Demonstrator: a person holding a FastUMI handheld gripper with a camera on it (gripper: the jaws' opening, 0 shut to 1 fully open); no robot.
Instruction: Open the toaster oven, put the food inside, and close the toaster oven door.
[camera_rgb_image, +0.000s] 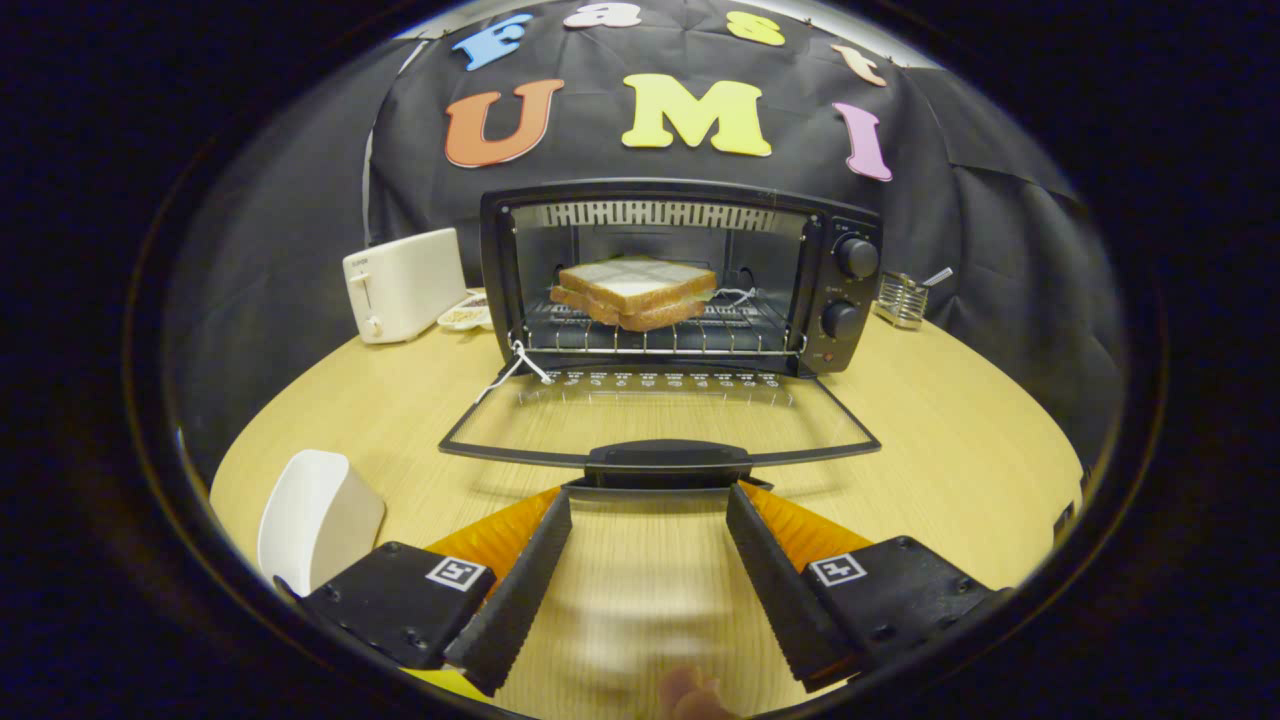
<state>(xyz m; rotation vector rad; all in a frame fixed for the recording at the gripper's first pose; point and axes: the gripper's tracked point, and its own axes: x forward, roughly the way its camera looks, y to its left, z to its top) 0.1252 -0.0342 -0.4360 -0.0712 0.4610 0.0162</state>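
**Open gripper at the handle of the lowered oven door, sandwich on the rack**

The gripper (650, 500) is spread wide, its two fingers apart with bare tabletop between them and nothing held. The fingertips (553, 510) sit just short of the door handle (667, 462), one to each side of it; whether they touch it cannot be told.

The handle runs along the near edge of the glass door (660, 420), which is folded down flat toward the gripper, hovering just over the wooden table (950, 440). A white string (515, 368) hangs at the door's left hinge corner.

Beyond the door stands the toaster oven (680, 275), its cavity open. Inside, a sandwich (635, 292) of two bread slices rests on the wire rack (655, 338), toward the middle. Two round knobs (856, 257) are stacked on the oven's right panel.

To the oven's left stands a white pop-up toaster (403, 283), with a small dish (466, 315) between the two appliances. To the oven's right sits a small wire holder (900, 298). A white curved object (315, 520) lies on the table just beside the left finger. A fingertip of a person (690, 695) shows behind the gripper fingers.
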